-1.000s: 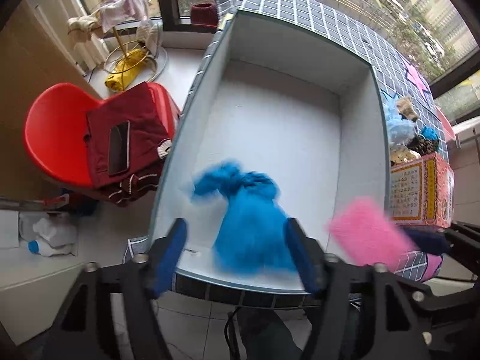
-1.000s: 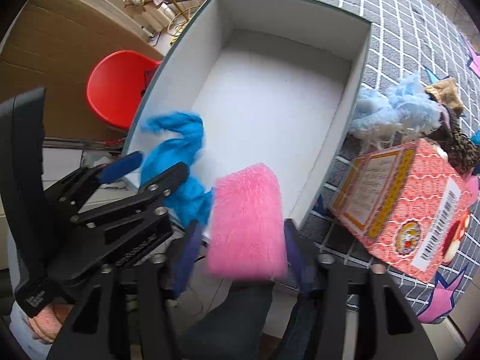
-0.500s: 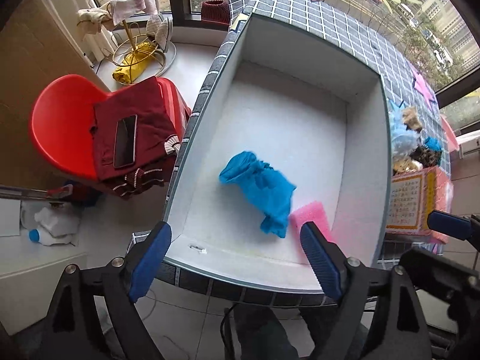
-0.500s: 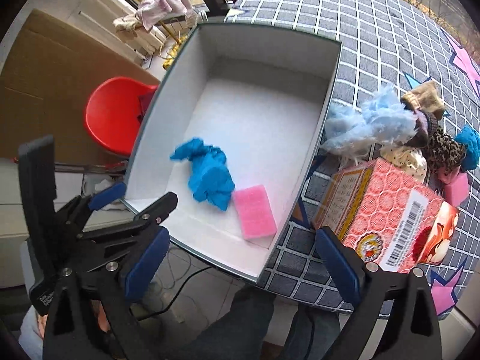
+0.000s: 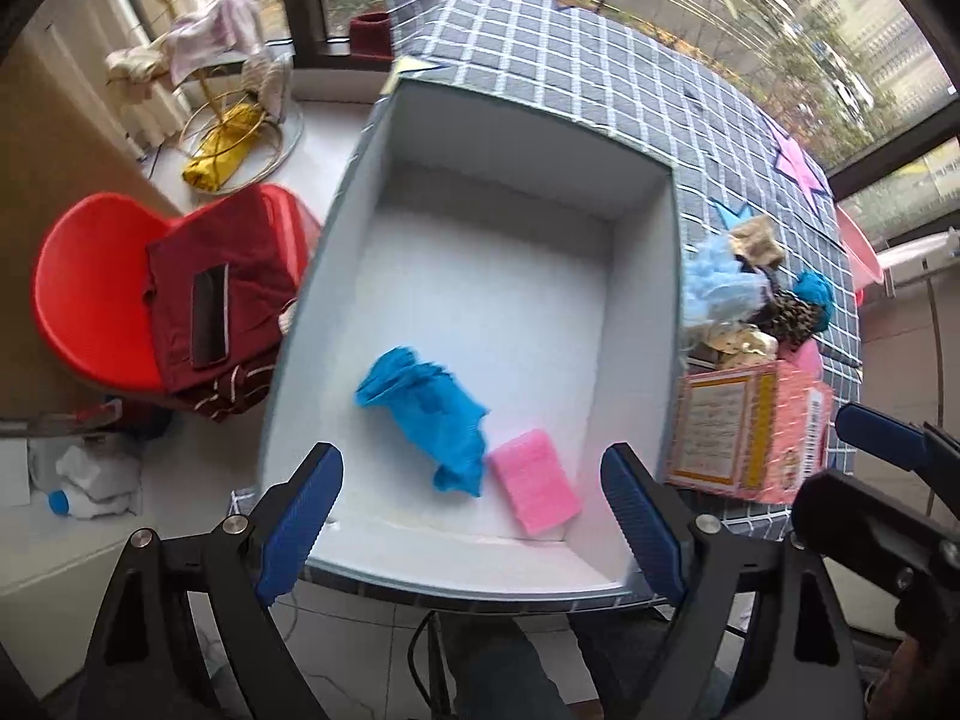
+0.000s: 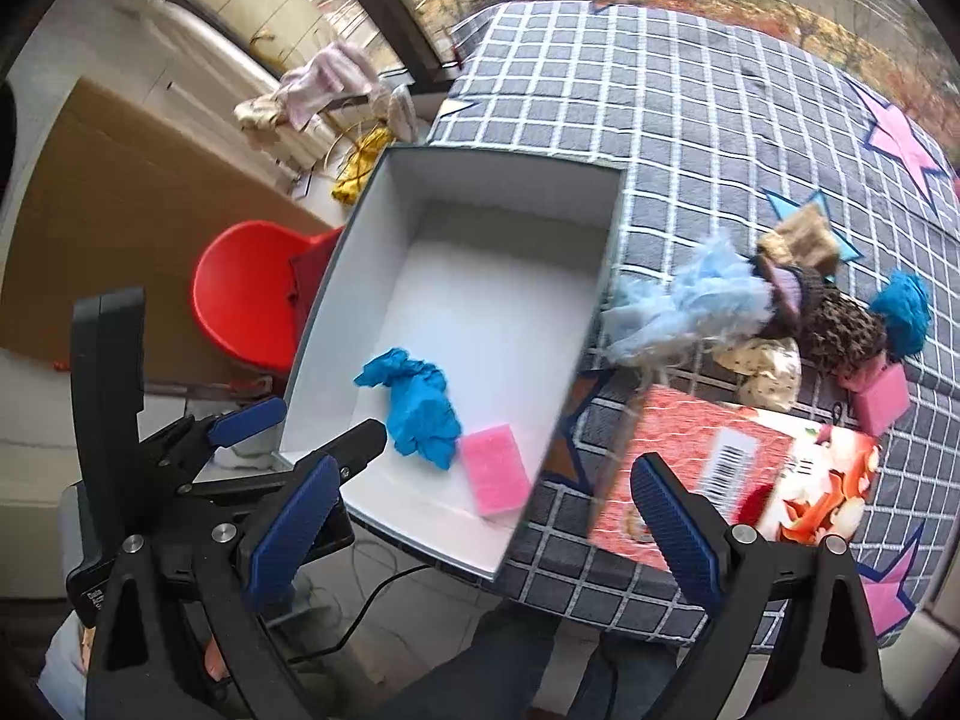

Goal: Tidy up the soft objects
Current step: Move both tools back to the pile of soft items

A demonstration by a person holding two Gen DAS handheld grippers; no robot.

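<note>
A blue cloth [image 5: 429, 420] [image 6: 417, 405] and a pink sponge [image 5: 534, 481] [image 6: 495, 469] lie side by side on the floor of the white box [image 5: 639, 324] [image 6: 510, 228], near its front wall. My left gripper [image 5: 474, 510] hangs open above the box's front edge, nothing between its blue pads. My right gripper [image 6: 480, 516] is open too, above the box's front right corner and empty. A heap of soft things [image 6: 774, 312] [image 5: 744, 300] lies on the checked cloth right of the box: pale blue fluff, a leopard-print piece, a blue pompom, a second pink sponge [image 6: 882, 399].
A red printed carton [image 6: 744, 474] [image 5: 750, 426] stands on the table [image 6: 690, 120] right of the box. To the left, off the table, a red chair [image 5: 90, 300] holds a dark red garment and a phone. A person's legs show below the table edge.
Both grippers let go: the blue cloth and the pink sponge dropped into the box and lie still. Both grippers opened wide and rose away from the box.
</note>
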